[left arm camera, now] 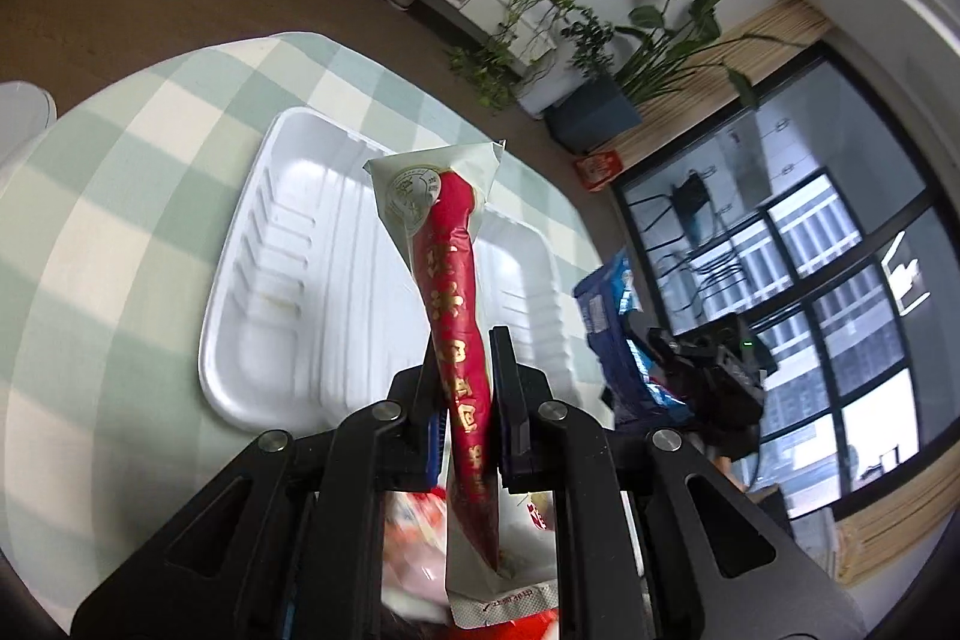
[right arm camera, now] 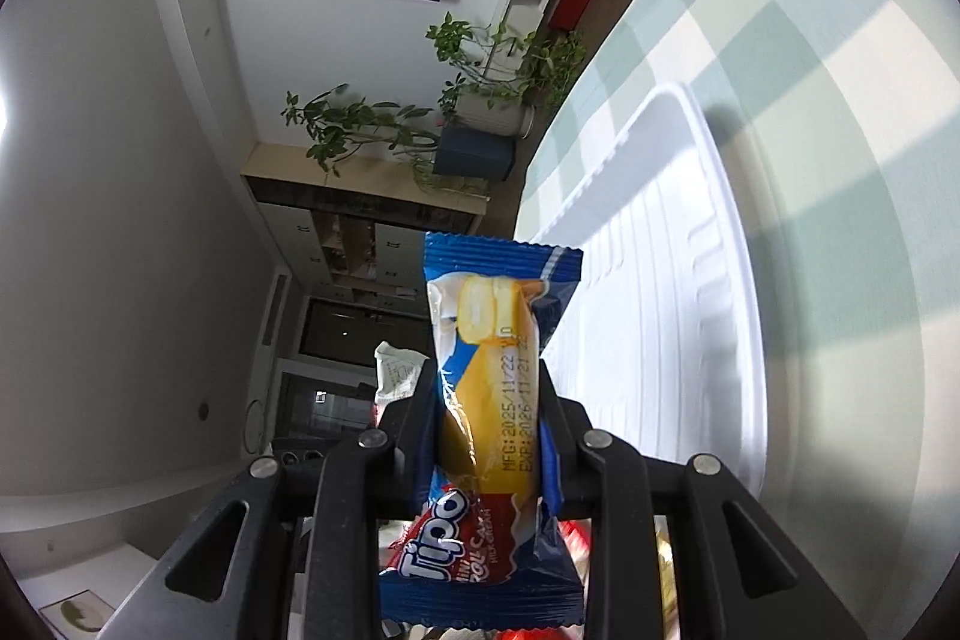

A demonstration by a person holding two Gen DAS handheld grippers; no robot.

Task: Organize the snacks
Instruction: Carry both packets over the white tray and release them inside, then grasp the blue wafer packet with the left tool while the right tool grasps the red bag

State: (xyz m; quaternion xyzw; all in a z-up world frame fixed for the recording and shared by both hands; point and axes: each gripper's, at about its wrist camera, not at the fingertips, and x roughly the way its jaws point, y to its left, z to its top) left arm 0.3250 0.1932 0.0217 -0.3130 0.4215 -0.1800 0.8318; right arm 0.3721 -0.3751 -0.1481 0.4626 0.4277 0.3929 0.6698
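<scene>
My left gripper is shut on a red and white snack packet, held up above a white foam tray on the checked tablecloth. My right gripper is shut on a blue and yellow Tipo roll cake packet, held beside the same tray, which lies to its right. The right gripper with its blue packet shows at the right in the left wrist view. The white tip of the left packet peeks behind my right gripper's left finger.
Several more snack packets lie under the left gripper, blurred. The green and white checked table ends near the tray's far side. Potted plants, a TV stand and a window stand beyond.
</scene>
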